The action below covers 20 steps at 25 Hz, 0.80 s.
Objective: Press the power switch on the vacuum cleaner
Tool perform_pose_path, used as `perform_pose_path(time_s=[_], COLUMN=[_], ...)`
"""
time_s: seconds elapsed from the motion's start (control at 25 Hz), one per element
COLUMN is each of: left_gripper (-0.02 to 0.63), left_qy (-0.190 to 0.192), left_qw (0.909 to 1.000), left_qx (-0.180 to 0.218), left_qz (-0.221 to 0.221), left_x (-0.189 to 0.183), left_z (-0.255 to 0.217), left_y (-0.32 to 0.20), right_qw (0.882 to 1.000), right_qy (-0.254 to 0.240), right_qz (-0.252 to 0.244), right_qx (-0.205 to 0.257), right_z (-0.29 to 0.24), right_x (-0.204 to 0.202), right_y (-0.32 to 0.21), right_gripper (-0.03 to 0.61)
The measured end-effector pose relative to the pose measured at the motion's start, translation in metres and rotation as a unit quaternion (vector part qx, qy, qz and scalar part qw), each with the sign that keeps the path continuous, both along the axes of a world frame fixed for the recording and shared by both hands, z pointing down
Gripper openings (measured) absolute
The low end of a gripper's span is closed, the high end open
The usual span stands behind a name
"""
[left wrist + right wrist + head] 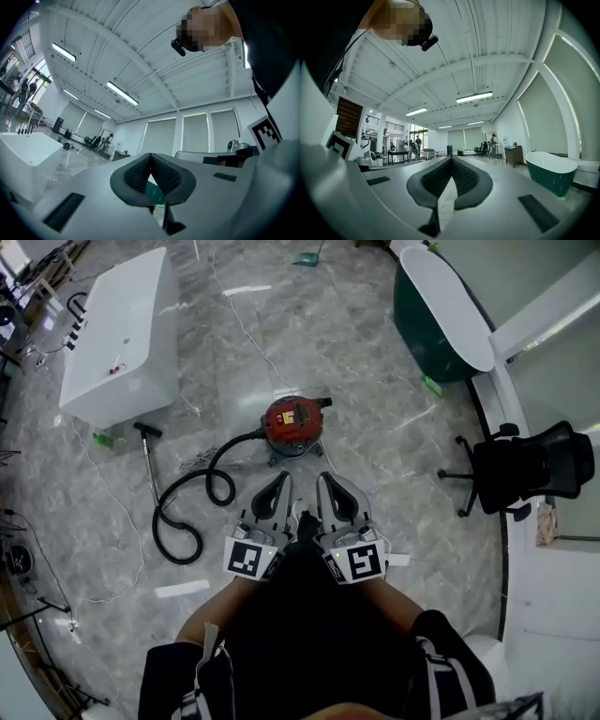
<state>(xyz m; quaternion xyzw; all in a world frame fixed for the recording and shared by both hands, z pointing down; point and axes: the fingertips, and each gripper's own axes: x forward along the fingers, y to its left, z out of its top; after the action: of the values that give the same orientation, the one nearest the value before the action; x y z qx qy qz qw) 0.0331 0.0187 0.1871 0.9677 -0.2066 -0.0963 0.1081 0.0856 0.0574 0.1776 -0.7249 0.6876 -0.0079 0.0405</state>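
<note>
A small red canister vacuum cleaner [293, 423] stands on the marble floor in the head view, its black hose [187, 512] looping to the left and ending in a floor nozzle [147, 429]. Both grippers are held side by side near the person's body, below the vacuum and apart from it. My left gripper [281, 479] is shut with nothing in it; its tips meet in the left gripper view [150, 155]. My right gripper [324, 479] is likewise shut and empty, tips together in the right gripper view [451, 158]. Both gripper views point up toward the ceiling.
A white bathtub [122, 334] stands at the upper left and a green bathtub [441, 315] at the upper right. A black office chair [525, 470] is at the right. A thin white cable [244, 324] trails across the floor behind the vacuum.
</note>
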Motion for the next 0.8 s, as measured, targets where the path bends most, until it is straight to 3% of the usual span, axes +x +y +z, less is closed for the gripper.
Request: perform_pose_path(time_s=[0.2,0.44,0.8], left_gripper=[0.015,0.015,0.015], left_qy=[0.002,-0.014,0.004], left_qw=[1.0000,0.9996,0.9991], left_qx=[0.005,-0.011,-0.013], left_qz=[0.008,-0.020,-0.040], left_x=[-0.003,-0.017,-0.035], left_z=[0.000,0.003,-0.003], left_y=[0.008,0.003,0.000], right_qw=[1.000,1.000,0.999], right_qy=[-0.001,0.000,0.012], right_qz=[0.005,-0.006,-0.034], right_qx=[-0.013,-0.024,-0.017], right_z=[0.001,0.007,0.002], right_x=[-0.004,-0.015,-0.037], right_y=[0.005,0.002,0.000], right_gripper=[0.018,0.018,0.018])
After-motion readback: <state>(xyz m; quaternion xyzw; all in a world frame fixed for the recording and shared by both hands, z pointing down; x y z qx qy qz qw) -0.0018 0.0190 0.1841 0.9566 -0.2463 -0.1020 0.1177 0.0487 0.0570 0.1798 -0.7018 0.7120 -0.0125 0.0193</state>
